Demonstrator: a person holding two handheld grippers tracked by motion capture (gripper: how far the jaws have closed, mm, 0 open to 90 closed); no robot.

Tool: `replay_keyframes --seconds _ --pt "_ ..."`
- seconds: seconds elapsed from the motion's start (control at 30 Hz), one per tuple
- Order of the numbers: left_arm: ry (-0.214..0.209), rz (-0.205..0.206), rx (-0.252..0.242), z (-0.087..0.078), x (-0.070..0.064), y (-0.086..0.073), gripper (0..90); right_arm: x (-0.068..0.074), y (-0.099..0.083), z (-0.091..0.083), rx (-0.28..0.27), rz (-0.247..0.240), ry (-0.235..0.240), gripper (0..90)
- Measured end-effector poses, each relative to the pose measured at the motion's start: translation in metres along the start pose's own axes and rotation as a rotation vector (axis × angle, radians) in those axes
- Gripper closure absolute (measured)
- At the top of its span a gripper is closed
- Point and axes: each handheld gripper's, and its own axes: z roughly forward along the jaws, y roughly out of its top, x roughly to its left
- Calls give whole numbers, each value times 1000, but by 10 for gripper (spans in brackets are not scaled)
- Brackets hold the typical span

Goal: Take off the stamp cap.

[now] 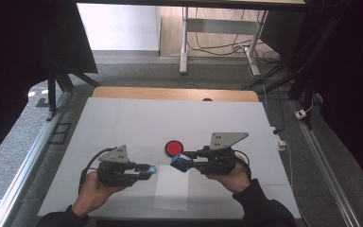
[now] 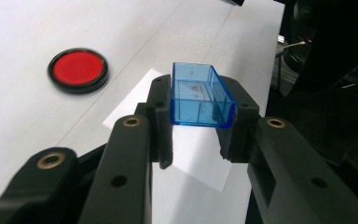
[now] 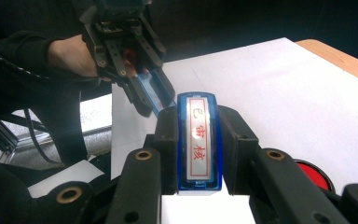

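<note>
Left gripper [image 1: 152, 169] clamps one clear blue plastic cap [image 2: 199, 95]; right gripper [image 1: 178, 160] clamps one blue stamp [image 3: 199, 140], near one round red ink pad [image 1: 174, 148], mid-table with open room around.

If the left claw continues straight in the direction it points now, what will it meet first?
Most likely the right claw with its blue stamp. The left claw, shut on the blue cap, points at it across a small gap.

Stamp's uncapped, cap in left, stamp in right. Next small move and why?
Probably lower the right gripper so the stamp faces the paper. The cap is off, held apart in the left gripper, and the stamp hangs above the paper's far edge, beside the red ink pad.
</note>
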Motion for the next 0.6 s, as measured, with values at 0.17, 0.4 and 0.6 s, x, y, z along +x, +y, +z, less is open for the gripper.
replay_keyframes --seconds 0.17,0.4,0.6 --pt "51 -58 1 -13 -2 -11 685 -1 -1 0 15 2 -19 717" --pt "123 -87 -14 -30 -8 -28 685 -1 -1 0 22 5 -40 717" --pt "173 -117 -16 -41 -12 -38 685 -2 -1 1 27 11 -60 717"
